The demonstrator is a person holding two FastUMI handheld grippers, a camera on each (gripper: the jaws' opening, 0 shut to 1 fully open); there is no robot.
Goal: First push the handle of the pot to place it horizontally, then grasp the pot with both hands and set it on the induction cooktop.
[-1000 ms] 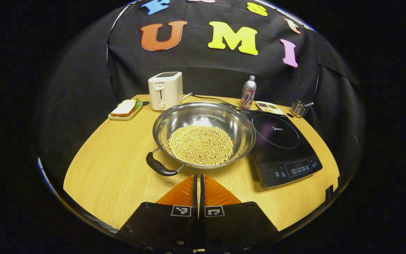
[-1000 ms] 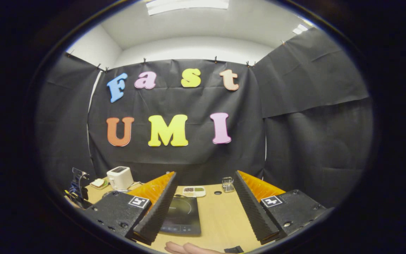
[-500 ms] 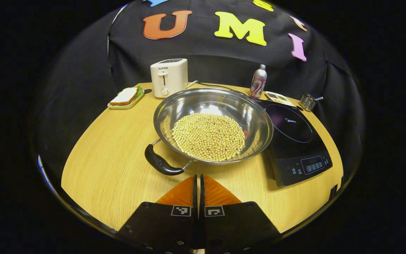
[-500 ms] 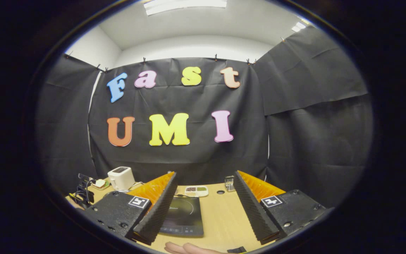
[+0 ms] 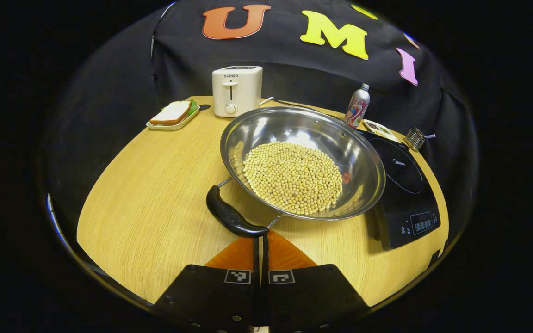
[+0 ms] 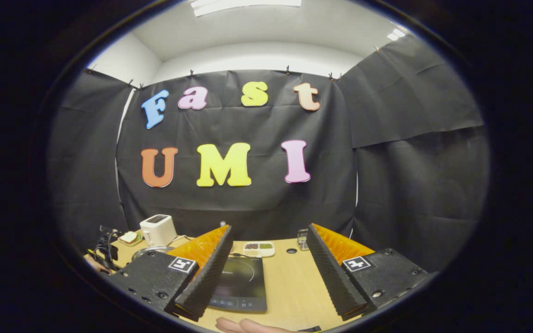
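The left gripper (image 5: 263, 238), fingers pressed together and holding nothing, sits at the handle (image 5: 231, 215) of the pot (image 5: 301, 162), just beside the induction cooktop (image 5: 405, 185). An off-centre push could slide past the handle. The right gripper (image 6: 266, 268) waits wide open.

The brand name SUPOR runs across the front of the white toaster (image 5: 237, 90), far beyond the left hand-held gripper (image 5: 261, 245). A logo on the cooktop (image 5: 403, 185), ahead and right, is too small to read.
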